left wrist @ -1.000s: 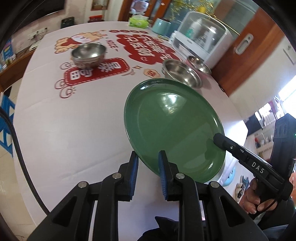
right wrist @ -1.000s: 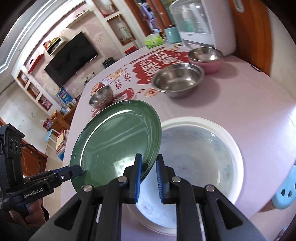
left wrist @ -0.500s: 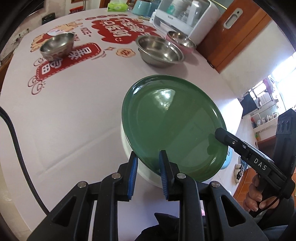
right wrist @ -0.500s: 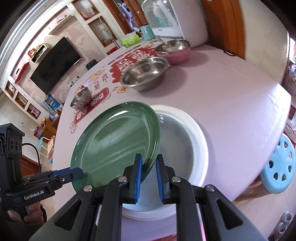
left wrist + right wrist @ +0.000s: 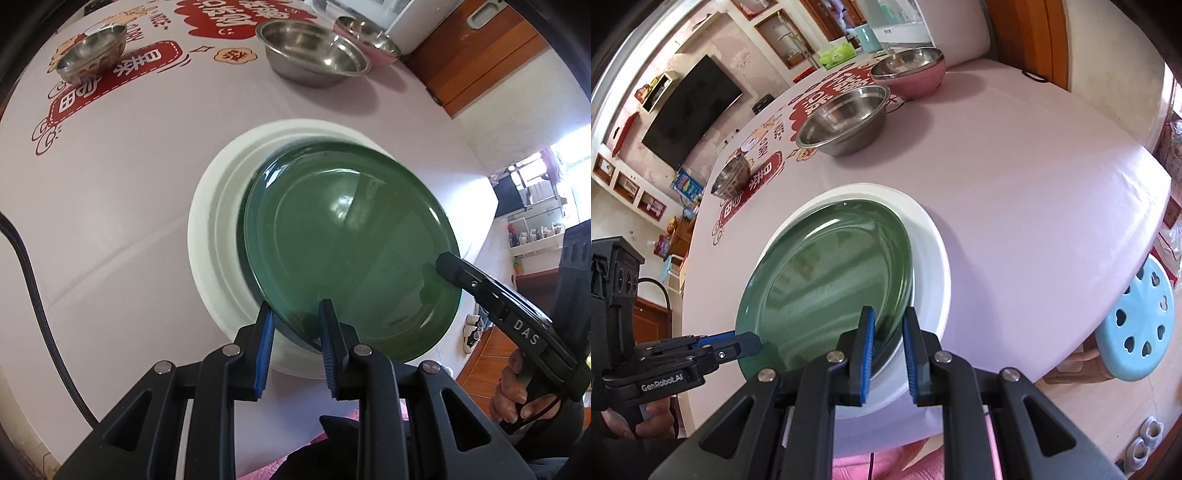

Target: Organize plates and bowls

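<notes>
A green plate [image 5: 351,251] [image 5: 831,280] hangs tilted over a larger white plate [image 5: 214,229] [image 5: 934,266] on the pink tablecloth. Its far edge dips inside the white rim and its near edge is raised. My left gripper [image 5: 295,314] is shut on the near-left rim; it also shows as a dark jaw, the left gripper [image 5: 746,341], in the right wrist view. My right gripper [image 5: 888,317] is shut on the near-right rim, and the right gripper [image 5: 448,266] reaches in from the right in the left wrist view.
Farther back stand a small steel bowl [image 5: 92,51] [image 5: 733,175], a large steel bowl [image 5: 317,51] [image 5: 846,118] and a pink bowl [image 5: 369,40] [image 5: 908,70]. A blue stool [image 5: 1134,325] stands off the table's right edge. A black cable [image 5: 33,280] trails at left.
Both grippers have carried the green plate forward and down. It was held in the air beside the white plate; now it lies over the white plate with its far edge inside the rim.
</notes>
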A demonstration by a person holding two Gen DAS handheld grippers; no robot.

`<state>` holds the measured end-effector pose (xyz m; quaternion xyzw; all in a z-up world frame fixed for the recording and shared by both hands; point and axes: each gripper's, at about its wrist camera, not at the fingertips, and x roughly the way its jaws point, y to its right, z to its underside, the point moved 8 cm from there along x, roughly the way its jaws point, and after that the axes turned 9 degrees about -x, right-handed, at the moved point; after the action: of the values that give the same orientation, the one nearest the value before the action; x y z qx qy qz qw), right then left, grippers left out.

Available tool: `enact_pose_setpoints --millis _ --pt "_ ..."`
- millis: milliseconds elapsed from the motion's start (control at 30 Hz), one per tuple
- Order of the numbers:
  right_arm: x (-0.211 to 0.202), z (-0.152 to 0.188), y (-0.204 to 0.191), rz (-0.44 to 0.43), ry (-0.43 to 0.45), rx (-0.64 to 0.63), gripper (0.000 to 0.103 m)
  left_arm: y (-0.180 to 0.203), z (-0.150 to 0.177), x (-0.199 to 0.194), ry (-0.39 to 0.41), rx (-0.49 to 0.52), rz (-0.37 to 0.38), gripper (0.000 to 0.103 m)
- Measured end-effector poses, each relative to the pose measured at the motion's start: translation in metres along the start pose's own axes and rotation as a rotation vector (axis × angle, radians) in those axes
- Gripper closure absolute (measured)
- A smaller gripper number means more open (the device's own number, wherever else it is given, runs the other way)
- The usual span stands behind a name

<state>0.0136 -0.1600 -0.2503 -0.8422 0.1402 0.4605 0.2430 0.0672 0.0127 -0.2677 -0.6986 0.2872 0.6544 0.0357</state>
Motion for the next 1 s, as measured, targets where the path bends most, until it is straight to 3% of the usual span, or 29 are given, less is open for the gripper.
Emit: enact_pose_setpoints --millis 400,700,1000 --pt "0.01 -0.001 -0.004 -0.007 -0.075 -0.075 0.085 0.0 -0.001 0.003 0.014 -0.047 -0.041 0.081" --pt "0.01 0.001 -0.003 0.045 -0.089 -0.048 0.085 0.003 -0.002 0.006 -0.01 0.017 -0.055 0.077" --pt "0.007 0.004 -0.01 0.079 -0.051 0.012 0.062 0.006 -0.009 -0.014 0.054 0.127 -0.001 0.072"
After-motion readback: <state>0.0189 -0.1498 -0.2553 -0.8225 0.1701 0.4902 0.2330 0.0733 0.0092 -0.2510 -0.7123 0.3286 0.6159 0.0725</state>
